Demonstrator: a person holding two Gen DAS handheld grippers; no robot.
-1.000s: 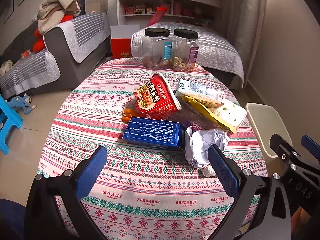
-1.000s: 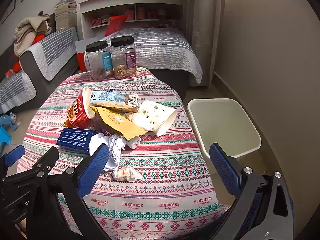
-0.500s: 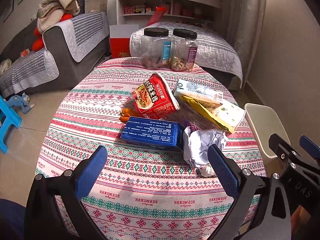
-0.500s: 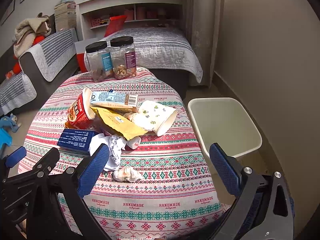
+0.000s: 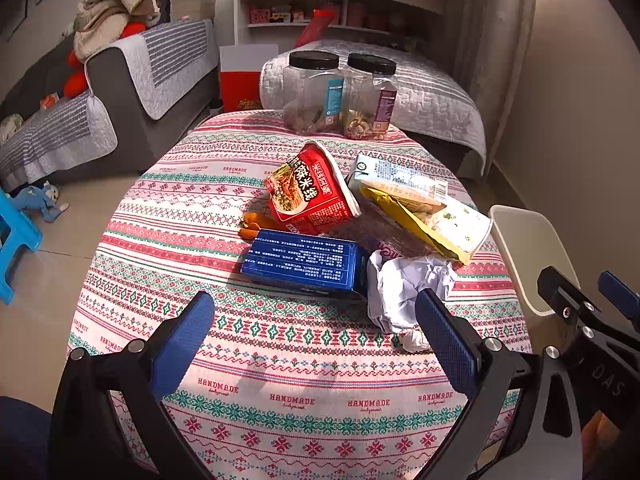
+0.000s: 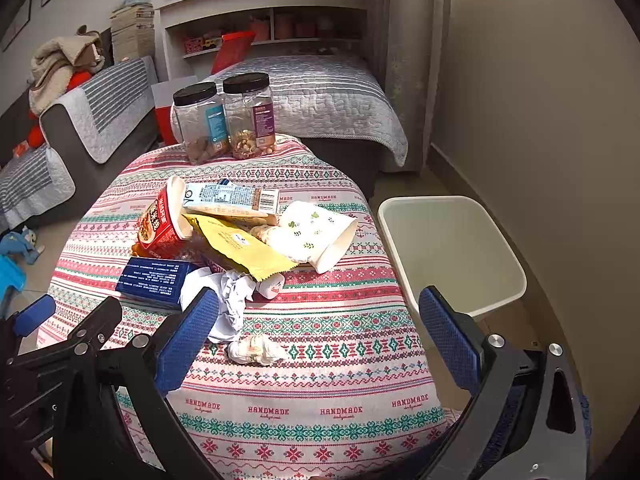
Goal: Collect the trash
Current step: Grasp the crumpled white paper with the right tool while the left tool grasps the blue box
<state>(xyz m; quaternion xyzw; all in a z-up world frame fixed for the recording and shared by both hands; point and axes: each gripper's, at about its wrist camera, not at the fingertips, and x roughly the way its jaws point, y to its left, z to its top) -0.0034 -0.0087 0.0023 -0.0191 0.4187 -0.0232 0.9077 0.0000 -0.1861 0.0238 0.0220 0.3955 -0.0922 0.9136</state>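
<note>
A pile of trash lies on the round patterned table [image 5: 168,208]: a red noodle cup [image 5: 312,192] on its side, a blue box [image 5: 304,264], a milk carton [image 5: 400,178], a yellow wrapper [image 6: 240,246], a white paper cup [image 6: 316,232], crumpled white paper [image 5: 404,284] and a small wrapper wad [image 6: 254,350]. A white bin [image 6: 452,248] stands on the floor right of the table. My left gripper [image 5: 316,344] is open and empty, hovering before the blue box. My right gripper [image 6: 320,340] is open and empty, near the wad.
Two clear jars with black lids [image 5: 340,92] stand at the table's far edge. A sofa [image 5: 120,92] is at the left, a bed [image 6: 320,96] behind the table, a wall [image 6: 540,120] right of the bin. A blue stool [image 5: 12,248] stands on the floor.
Both grippers have drifted very slightly back from the table. Nothing on the table has moved.
</note>
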